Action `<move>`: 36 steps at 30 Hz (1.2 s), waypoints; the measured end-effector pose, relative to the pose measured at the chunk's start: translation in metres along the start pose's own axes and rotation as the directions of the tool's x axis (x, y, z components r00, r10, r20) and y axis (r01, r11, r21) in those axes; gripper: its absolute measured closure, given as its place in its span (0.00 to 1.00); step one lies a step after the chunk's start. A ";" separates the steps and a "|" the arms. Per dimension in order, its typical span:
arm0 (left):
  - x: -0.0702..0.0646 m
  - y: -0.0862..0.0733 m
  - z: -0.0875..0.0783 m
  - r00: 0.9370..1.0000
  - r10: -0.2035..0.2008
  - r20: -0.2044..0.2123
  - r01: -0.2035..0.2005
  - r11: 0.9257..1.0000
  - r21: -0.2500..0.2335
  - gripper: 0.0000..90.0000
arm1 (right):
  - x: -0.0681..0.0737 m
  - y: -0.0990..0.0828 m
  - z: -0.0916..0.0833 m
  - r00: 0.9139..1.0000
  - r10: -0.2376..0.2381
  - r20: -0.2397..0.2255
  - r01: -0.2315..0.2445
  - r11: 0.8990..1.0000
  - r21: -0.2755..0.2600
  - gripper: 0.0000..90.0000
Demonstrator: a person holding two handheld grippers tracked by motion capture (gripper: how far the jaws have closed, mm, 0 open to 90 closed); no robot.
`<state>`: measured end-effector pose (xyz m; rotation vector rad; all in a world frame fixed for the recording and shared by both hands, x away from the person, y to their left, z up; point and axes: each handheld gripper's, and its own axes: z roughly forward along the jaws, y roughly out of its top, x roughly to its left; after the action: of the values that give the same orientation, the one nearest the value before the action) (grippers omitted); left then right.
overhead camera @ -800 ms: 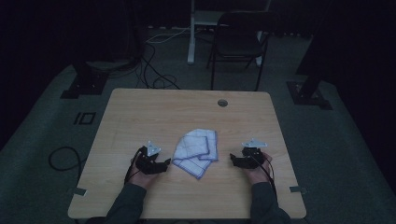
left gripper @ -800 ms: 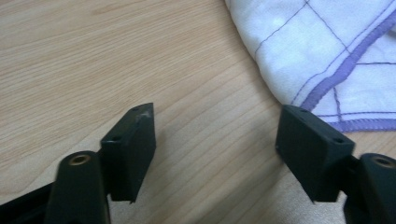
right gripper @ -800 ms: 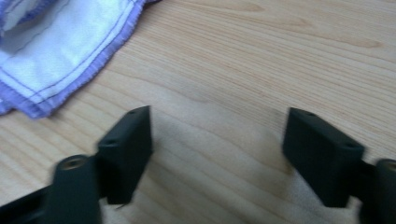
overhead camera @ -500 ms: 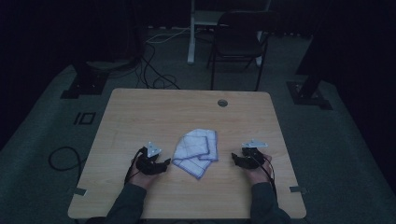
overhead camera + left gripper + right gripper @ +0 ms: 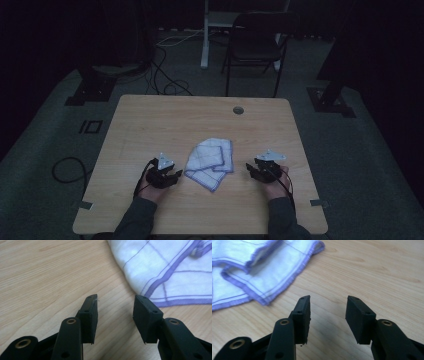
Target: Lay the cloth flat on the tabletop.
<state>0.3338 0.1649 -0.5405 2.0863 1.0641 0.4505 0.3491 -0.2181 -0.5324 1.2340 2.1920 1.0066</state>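
A white cloth with purple edging and thin check lines [image 5: 210,158] lies crumpled and partly folded on the wooden table [image 5: 165,120], near the front middle. My left gripper [image 5: 172,176] rests on the table just left of the cloth, jaws open with bare wood between them [image 5: 115,312]; the cloth [image 5: 170,272] lies ahead and to the right in the left gripper view. My right gripper [image 5: 250,169] sits to the right of the cloth, open and empty [image 5: 328,311]. In the right gripper view the cloth's layered purple edges [image 5: 262,272] lie ahead to the left, apart from the jaws.
A round cable hole [image 5: 238,110] sits near the table's far edge. Beyond the table stand a dark chair [image 5: 257,45], a white post [image 5: 205,35] and cables on the floor [image 5: 165,75]. Black stand bases [image 5: 92,87] flank the table in the dim room.
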 end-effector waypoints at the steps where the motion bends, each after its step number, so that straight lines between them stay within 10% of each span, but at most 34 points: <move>1: 0.000 0.000 -0.001 1.000 -0.006 0.009 0.006 1.000 -0.005 0.63 | 0.002 0.001 -0.001 1.000 -0.010 0.000 0.010 1.000 -0.005 0.63; 17: -0.017 0.006 -0.004 0.998 0.014 0.061 -0.013 1.000 -0.028 0.63 | 0.022 0.010 -0.004 0.994 -0.092 -0.051 0.089 0.994 -0.055 0.80; 36: -0.042 0.018 0.005 0.989 0.066 0.130 -0.062 0.998 -0.030 0.64 | 0.051 0.021 0.010 0.972 -0.189 -0.138 0.181 0.981 -0.068 0.77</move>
<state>0.3217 0.1224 -0.5293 2.1009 0.9130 0.3517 0.3413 -0.1638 -0.5241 0.9379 2.3219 1.1001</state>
